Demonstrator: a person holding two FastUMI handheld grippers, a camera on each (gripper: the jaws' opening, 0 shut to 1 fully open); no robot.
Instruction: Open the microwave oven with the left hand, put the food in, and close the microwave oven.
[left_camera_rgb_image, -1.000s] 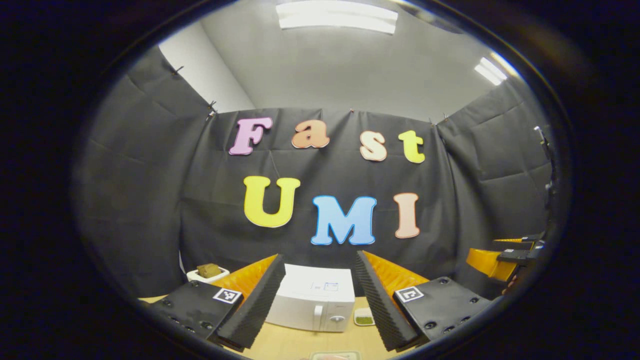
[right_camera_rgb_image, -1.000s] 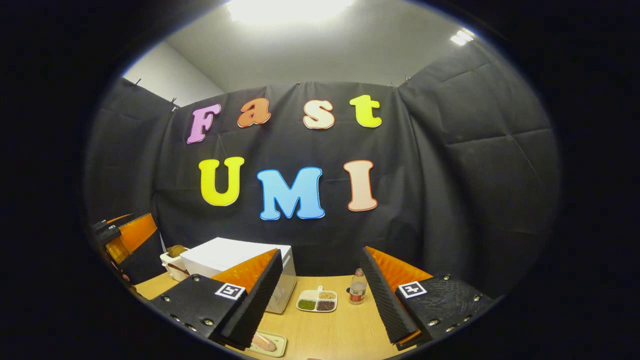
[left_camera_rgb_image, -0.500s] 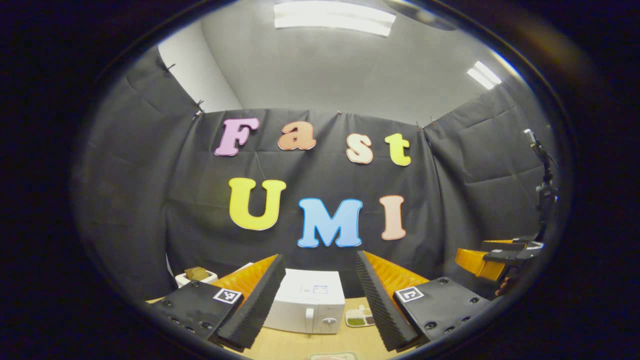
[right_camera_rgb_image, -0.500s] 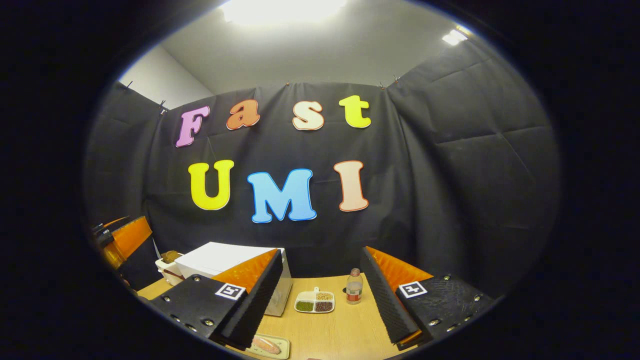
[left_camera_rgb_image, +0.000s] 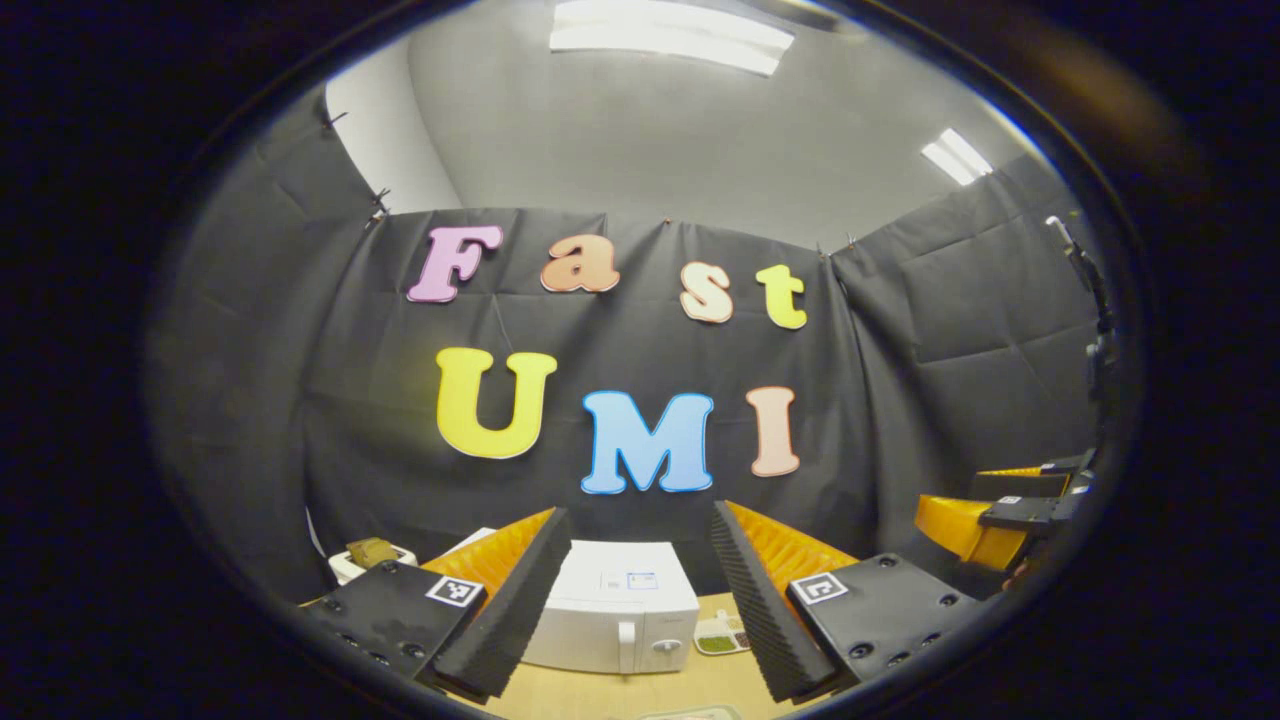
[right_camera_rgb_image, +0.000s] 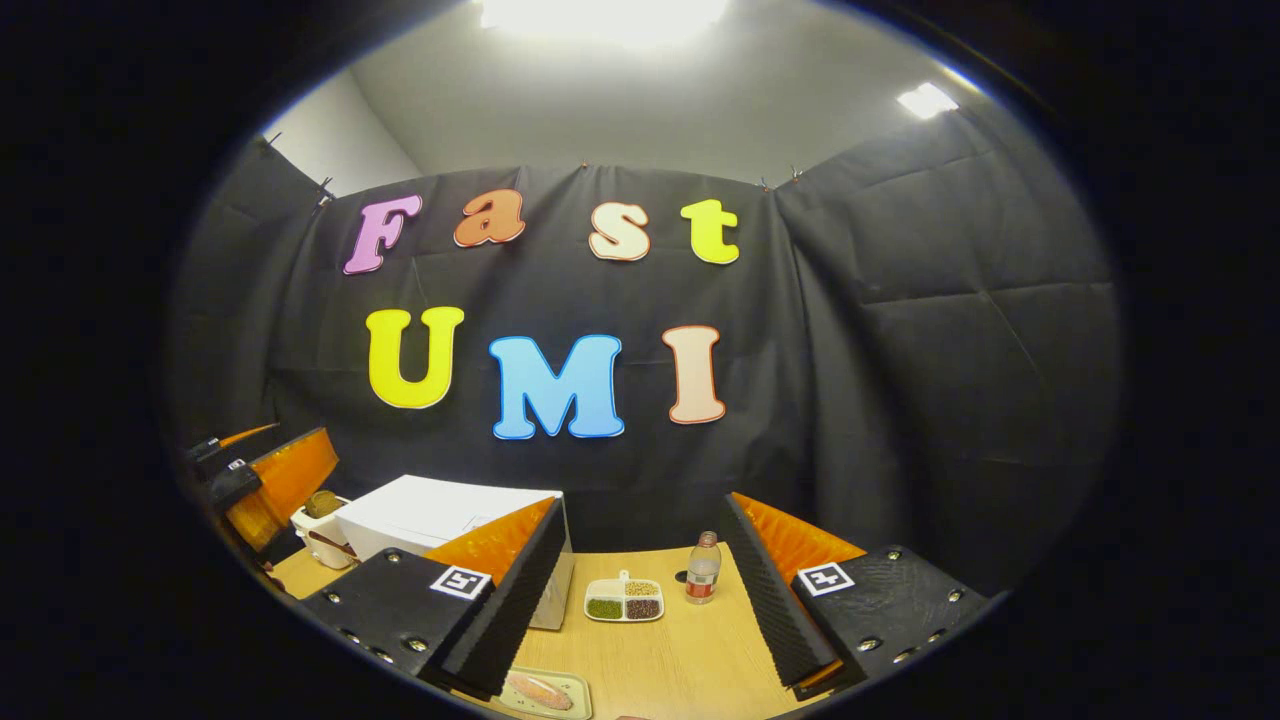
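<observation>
A white microwave oven (left_camera_rgb_image: 615, 615) stands on the wooden table with its door closed; its handle (left_camera_rgb_image: 628, 645) and a knob face me. My left gripper (left_camera_rgb_image: 635, 610) hangs open well in front of it, holding nothing. In the right gripper view the microwave oven (right_camera_rgb_image: 440, 515) sits at the left, partly behind a finger. A tray with a piece of food (right_camera_rgb_image: 540, 692) lies near the table's front edge. My right gripper (right_camera_rgb_image: 640, 600) is open and empty above the table. The right gripper (left_camera_rgb_image: 985, 520) also shows at the far right of the left gripper view.
A divided white dish of beans (right_camera_rgb_image: 625, 603) and a small bottle (right_camera_rgb_image: 702, 582) stand right of the microwave. A white container with a brown lump (right_camera_rgb_image: 322, 520) sits left of it. The left gripper (right_camera_rgb_image: 275, 480) shows at the left edge. Bare wooden tabletop (right_camera_rgb_image: 690, 655) lies ahead.
Both views have drifted back and slightly sideways, so the microwave looks a little smaller. Both grippers stay open. Nothing on the table has moved.
</observation>
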